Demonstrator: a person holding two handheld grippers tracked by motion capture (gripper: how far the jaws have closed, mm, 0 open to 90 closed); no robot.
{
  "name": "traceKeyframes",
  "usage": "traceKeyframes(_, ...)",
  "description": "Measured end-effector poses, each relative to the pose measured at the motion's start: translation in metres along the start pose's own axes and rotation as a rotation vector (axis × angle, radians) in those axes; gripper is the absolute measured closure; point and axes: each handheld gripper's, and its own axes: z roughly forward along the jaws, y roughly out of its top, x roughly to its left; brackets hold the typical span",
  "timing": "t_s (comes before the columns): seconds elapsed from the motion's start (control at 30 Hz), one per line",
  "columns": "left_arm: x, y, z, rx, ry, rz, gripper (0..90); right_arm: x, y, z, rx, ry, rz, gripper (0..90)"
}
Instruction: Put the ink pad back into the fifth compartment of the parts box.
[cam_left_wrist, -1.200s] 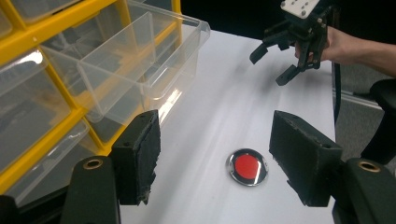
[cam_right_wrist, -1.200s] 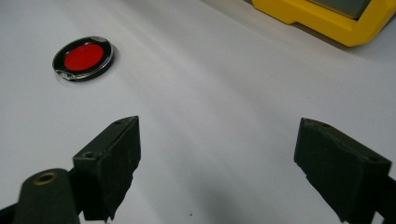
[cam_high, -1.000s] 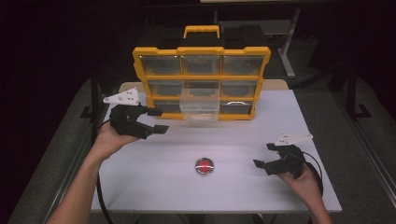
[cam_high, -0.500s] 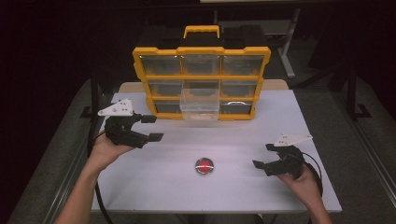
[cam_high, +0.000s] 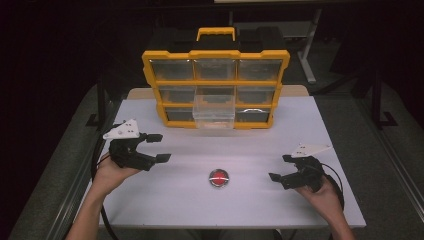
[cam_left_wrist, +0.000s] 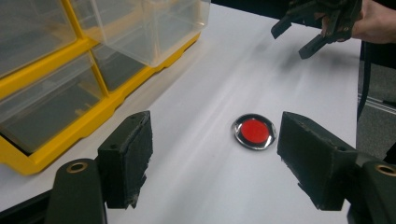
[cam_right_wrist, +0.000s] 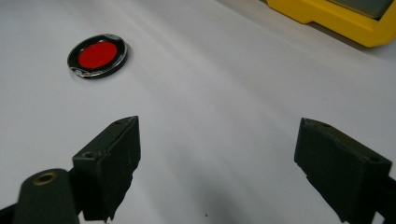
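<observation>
1. Our left claw (cam_high: 155, 148) hangs spread and empty, its jaws just opening wider.
2. Our right claw (cam_high: 281, 167) is spread too.
3. The red disc (cam_high: 219, 177) lies on the table (cam_high: 250, 150) between them, before the yellow organizer (cam_high: 215, 85).

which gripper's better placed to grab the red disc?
Left, probably. The left gripper points at the small round red disc with a shiny rim, jaws open; the right gripper has it off to one side.

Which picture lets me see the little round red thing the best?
The left gripper view: the round red thing lies close and sharp on the white table, with its shiny rim clear. In the right gripper view it sits farther off, near the top left corner. In the high view it is small.
</observation>
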Motion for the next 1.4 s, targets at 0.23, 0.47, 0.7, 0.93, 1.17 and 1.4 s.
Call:
traceKeyframes(0.23,-0.003,-0.014,-0.001,0.0,0.022,-0.009,25.2,0.002,0.006,0.002,0.01,0.02,-0.013,13.6)
traceKeyframes(0.47,-0.008,-0.026,0.002,-0.001,0.041,-0.014,25.0,0.007,0.021,0.003,0.022,0.042,-0.041,13.6)
traceKeyframes(0.7,-0.009,-0.039,0.007,0.009,0.025,-0.019,24.3,0.014,0.04,0.005,0.037,0.063,-0.072,13.7)
traceKeyframes(0.93,-0.011,-0.045,0.008,0.026,0.027,-0.024,24.1,0.027,0.06,0.016,0.06,0.097,-0.117,13.8)
traceKeyframes(1.17,-0.011,-0.05,0.005,0.007,0.034,-0.036,23.6,0.043,0.078,0.033,0.092,0.14,-0.158,14.0)
traceKeyframes(1.4,-0.013,-0.052,0.005,0.006,0.038,-0.038,22.6,0.056,0.087,0.057,0.135,0.169,-0.173,14.5)
